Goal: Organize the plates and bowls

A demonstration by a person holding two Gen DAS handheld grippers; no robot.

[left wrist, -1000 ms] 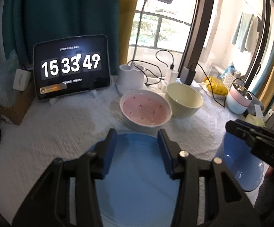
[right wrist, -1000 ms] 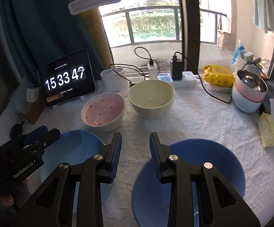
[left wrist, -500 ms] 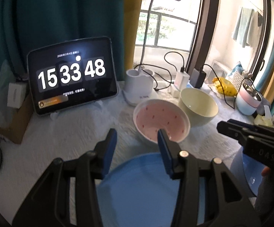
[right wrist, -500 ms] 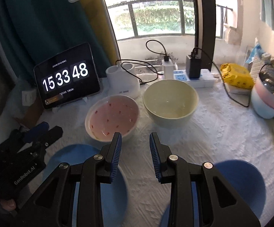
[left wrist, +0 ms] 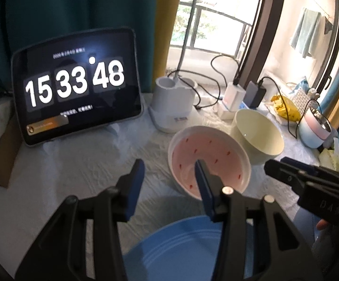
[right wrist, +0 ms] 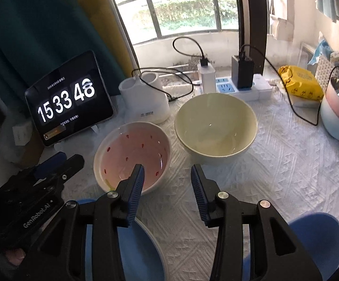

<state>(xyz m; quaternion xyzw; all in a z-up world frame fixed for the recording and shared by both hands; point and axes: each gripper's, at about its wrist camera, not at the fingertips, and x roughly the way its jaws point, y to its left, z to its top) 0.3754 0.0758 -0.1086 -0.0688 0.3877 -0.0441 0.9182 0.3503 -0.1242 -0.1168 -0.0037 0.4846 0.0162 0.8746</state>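
A pink bowl with red specks (left wrist: 216, 154) (right wrist: 132, 152) and a cream bowl (left wrist: 256, 135) (right wrist: 215, 124) stand side by side on the white cloth. My left gripper (left wrist: 169, 171) is open. Its right fingertip shows over the pink bowl's inside, its left one over the cloth, and neither pad touches the bowl. My right gripper (right wrist: 167, 171) hovers in front of both bowls with its jaws opening and only cloth between them. One blue plate (left wrist: 181, 250) (right wrist: 132, 245) lies under the left gripper, and a second blue plate (right wrist: 314, 241) lies near right. Each gripper shows in the other's view: right gripper (left wrist: 305, 182), left gripper (right wrist: 40, 178).
A tablet clock (right wrist: 68, 103) leans at the back left beside a white lamp base (right wrist: 146, 103). Behind the bowls are a power strip (right wrist: 244, 86) with chargers and cables, and a yellow packet (right wrist: 300, 84). A pink-and-white pot (right wrist: 338, 114) stands far right, and a cardboard box (left wrist: 3, 149) far left.
Both grippers have moved forward and down toward the bowls, so the blue plates have slid to the bottom of each view. The right gripper's jaws stand wider than before.
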